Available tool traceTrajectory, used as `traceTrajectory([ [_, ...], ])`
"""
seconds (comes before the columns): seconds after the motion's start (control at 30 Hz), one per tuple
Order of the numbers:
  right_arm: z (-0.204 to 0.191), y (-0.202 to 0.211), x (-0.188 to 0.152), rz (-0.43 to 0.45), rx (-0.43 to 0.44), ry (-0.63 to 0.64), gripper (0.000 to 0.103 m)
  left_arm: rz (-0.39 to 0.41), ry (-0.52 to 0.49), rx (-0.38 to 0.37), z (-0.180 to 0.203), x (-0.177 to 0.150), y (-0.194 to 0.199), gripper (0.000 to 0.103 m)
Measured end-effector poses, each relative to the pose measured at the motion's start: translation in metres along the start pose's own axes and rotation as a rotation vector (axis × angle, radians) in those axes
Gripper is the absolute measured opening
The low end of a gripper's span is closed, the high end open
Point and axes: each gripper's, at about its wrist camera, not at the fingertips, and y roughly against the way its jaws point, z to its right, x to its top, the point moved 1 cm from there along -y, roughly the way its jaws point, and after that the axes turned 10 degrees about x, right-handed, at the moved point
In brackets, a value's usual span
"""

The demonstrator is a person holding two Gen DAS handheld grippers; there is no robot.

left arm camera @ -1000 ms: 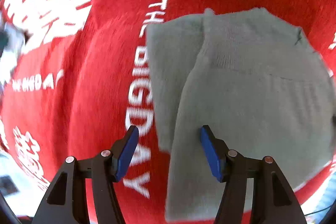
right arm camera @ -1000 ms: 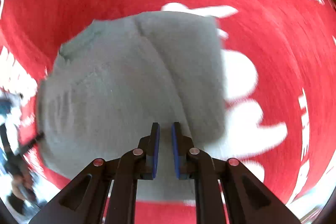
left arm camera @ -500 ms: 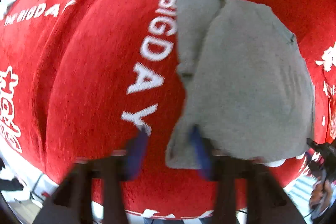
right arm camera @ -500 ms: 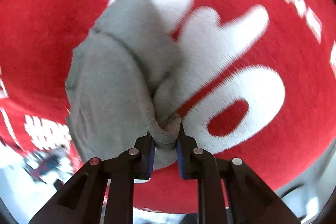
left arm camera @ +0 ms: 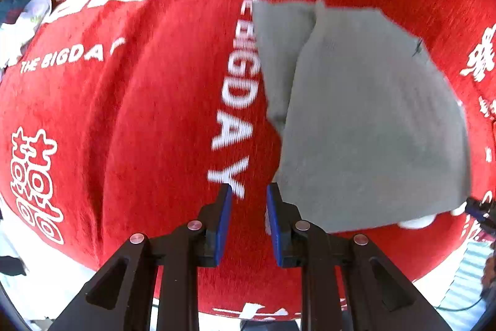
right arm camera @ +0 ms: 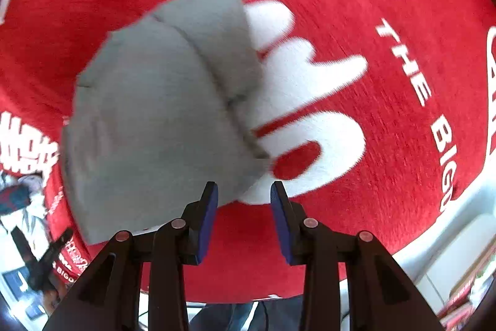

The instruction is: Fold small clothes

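we see a grey garment (left arm camera: 365, 120) lying folded on a red blanket (left arm camera: 161, 120) printed with white lettering and characters. in the left wrist view the garment takes up the right half of the scene, with one folded layer overlapping a narrower strip of the same cloth along its left edge, beside the words "the bigday". the left gripper (left arm camera: 248, 200) hovers over the blanket just off the garment's near left corner; its blue-padded fingers stand a little apart with only red cloth and a white letter showing between them, and nothing held. its right finger sits right at the garment's edge, though we cannot tell whether it touches

in the right wrist view the same garment (right arm camera: 161, 114) fills the left and centre, its folded seam running diagonally from upper left down toward the gripper. the right gripper (right arm camera: 243, 197) has its fingers spread apart, empty, with the garment's near corner just ahead of the gap and a large white print on the blanket (right arm camera: 387, 5) behind it. at the far left edge of this view we make out a pile of other clothes (right arm camera: 18, 200), blurred, off the blanket
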Motion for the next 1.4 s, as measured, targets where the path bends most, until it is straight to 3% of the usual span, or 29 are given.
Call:
traceTrajectory([
  [0.13,-0.041,-0.015,0.018,0.002,0.009,0.143,0.039,0.086,-0.020,-0.028,0.008,0.034,0.013,0.024],
  [0.27,-0.067,-0.054,0.040,-0.018,0.009,0.198,0.039,0.123,-0.016,-0.051,0.028,0.080,-0.003,0.024],
  [0.4,-0.061,-0.081,0.044,-0.063,-0.013,0.172,0.038,0.093,-0.019,0.045,0.047,0.101,-0.036,0.024],
  [0.53,-0.054,-0.067,0.038,-0.057,-0.004,0.144,0.039,0.070,0.002,0.010,0.038,0.100,-0.042,0.025],
  [0.67,-0.053,-0.054,0.028,-0.070,0.024,0.109,0.040,0.059,-0.027,0.028,0.030,0.092,-0.031,0.025],
  [0.73,-0.059,-0.050,0.021,-0.070,0.042,0.107,0.049,0.055,-0.027,0.037,0.028,0.087,-0.026,0.025],
  [0.9,-0.083,-0.057,0.008,-0.091,0.084,0.124,0.052,0.055,0.009,0.056,0.021,0.074,-0.016,0.025],
  [1.0,-0.099,-0.065,0.003,-0.093,0.102,0.137,0.062,0.040,0.023,0.076,0.016,0.069,-0.016,0.025],
  [1.03,-0.104,-0.067,0.002,-0.092,0.108,0.141,0.066,0.050,0.031,0.068,0.013,0.066,-0.014,0.028],
  [1.07,-0.108,-0.069,0.000,-0.091,0.116,0.145,0.067,0.061,0.037,0.062,0.011,0.066,-0.013,0.041],
  [1.1,-0.112,-0.071,-0.001,-0.091,0.121,0.148,0.070,0.074,0.046,0.059,0.008,0.066,-0.011,0.092],
  [1.13,-0.116,-0.074,-0.002,-0.092,0.125,0.150,0.074,0.101,0.068,0.071,0.004,0.064,-0.007,0.101],
  [1.2,-0.123,-0.079,-0.006,-0.095,0.136,0.150,0.079,0.140,0.077,0.071,0.000,0.063,0.001,0.102],
  [1.4,-0.143,-0.093,-0.023,-0.112,0.186,0.140,0.082,0.140,0.102,0.109,-0.006,0.068,0.005,0.102],
])
